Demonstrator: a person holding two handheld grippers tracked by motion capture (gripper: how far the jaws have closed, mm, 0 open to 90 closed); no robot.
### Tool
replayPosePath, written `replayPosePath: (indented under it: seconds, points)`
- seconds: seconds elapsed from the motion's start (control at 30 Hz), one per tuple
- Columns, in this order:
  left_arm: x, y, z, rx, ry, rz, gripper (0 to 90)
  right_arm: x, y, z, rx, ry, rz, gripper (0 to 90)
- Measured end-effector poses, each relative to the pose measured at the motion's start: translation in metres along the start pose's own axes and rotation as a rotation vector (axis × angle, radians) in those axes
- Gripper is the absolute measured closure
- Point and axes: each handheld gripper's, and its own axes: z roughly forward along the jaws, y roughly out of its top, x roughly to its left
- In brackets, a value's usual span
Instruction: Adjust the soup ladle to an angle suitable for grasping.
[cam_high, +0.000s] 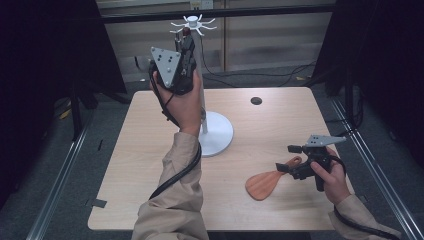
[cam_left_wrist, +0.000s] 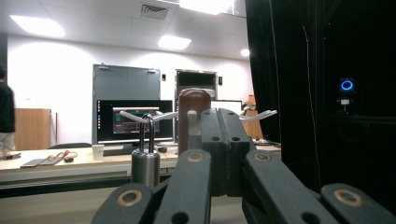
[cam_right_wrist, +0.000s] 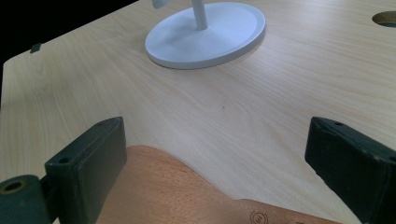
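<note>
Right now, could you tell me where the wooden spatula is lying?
In the high view, the wooden spatula lies flat on the table's near-right part, in front of the white stand's base, with the right claw at its handle end.

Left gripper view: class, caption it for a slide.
Shut left tongs hold a brown wooden handle up at the white rack's hooks.

A round dark hole is cut into the light wooden table close to its far edge, towards the far right corner. Black cables are strewn over the grey floor beyond that far edge, and black curtains are hung along both sides. Farther off, a lit black computer monitor and a white paper cup are set on a long pale desk under bright ceiling light panels.
</note>
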Motion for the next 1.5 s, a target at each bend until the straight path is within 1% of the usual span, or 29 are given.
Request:
replayPosePath:
  seconds: [0.13,0.23,0.27,0.33,0.43,0.47,0.5,0.53,0.6,0.67,0.8,0.83,0.93,1.0,1.03,1.1,1.23,1.27,1.3,1.37,1.4,1.5]
  points:
    - [0.001,0.0,0.0,0.005,-0.001,-0.005,90.0,0.001,0.0,0.001,0.002,0.001,0.0,5.0]
    - [0.003,0.0,0.0,0.003,0.0,-0.001,90.0,0.0,0.0,0.001,0.001,0.001,0.003,5.0]
    - [0.003,0.0,0.0,0.001,0.006,-0.007,90.0,0.0,0.0,0.001,0.001,-0.001,0.002,5.0]
    - [0.003,0.0,-0.001,0.003,-0.001,-0.002,90.0,0.0,0.0,0.0,-0.001,-0.002,0.006,5.1]
    - [0.004,0.0,-0.002,-0.002,-0.003,-0.008,90.0,0.0,0.0,0.001,0.003,-0.002,0.001,5.1]
    - [0.005,-0.001,-0.003,-0.004,-0.002,-0.019,90.0,0.0,0.0,0.001,0.002,0.001,0.001,5.1]
    - [0.006,-0.001,-0.004,-0.006,-0.003,-0.017,89.7,0.0,0.0,0.001,0.002,0.0,0.0,5.1]
    - [0.006,-0.001,-0.005,-0.007,-0.003,-0.026,89.1,0.0,0.0,0.001,0.002,0.0,0.0,5.1]
    - [0.005,-0.003,-0.006,-0.01,-0.009,-0.025,87.9,0.0,0.0,0.001,0.003,0.001,0.001,5.1]
    - [0.004,-0.004,-0.008,-0.011,-0.02,-0.025,85.5,0.0,0.0,0.001,0.005,-0.001,-0.002,5.1]
    - [0.001,-0.007,-0.011,-0.014,-0.028,-0.038,82.0,0.001,0.0,0.001,0.004,0.001,0.0,5.1]
    - [0.001,-0.008,-0.012,-0.014,-0.029,-0.036,80.8,0.001,0.0,0.002,0.004,0.001,-0.005,5.1]
    - [-0.001,-0.012,-0.015,-0.01,-0.043,-0.042,77.8,0.001,0.0,0.001,0.004,0.0,-0.004,5.1]
    - [-0.002,-0.014,-0.017,-0.004,-0.046,-0.035,75.1,0.001,0.0,0.001,0.005,-0.002,-0.004,5.1]
    - [-0.002,-0.015,-0.019,-0.005,-0.053,-0.043,74.0,0.001,0.0,0.001,0.006,-0.002,-0.003,5.1]
    - [-0.003,-0.018,-0.022,-0.002,-0.057,-0.043,71.2,0.001,0.0,0.001,0.005,-0.004,-0.005,5.1]
    - [-0.003,-0.025,-0.027,0.029,-0.065,-0.041,65.6,0.001,0.001,0.001,0.004,-0.005,-0.009,5.1]
    - [-0.003,-0.027,-0.028,0.033,-0.068,-0.048,64.7,0.001,0.001,0.001,0.005,-0.005,-0.009,5.1]
    - [-0.003,-0.029,-0.029,0.033,-0.067,-0.058,62.9,0.002,0.001,0.001,0.006,-0.006,-0.008,5.1]
    - [-0.003,-0.033,-0.031,0.035,-0.064,-0.058,59.5,0.002,0.001,0.002,0.008,-0.003,-0.01,5.1]
    - [-0.002,-0.034,-0.032,0.044,-0.067,-0.053,58.0,0.003,0.001,0.002,0.008,-0.004,-0.009,5.1]
    - [-0.002,-0.038,-0.035,0.043,-0.072,-0.061,55.9,0.003,0.001,0.002,0.007,-0.005,-0.006,5.1]
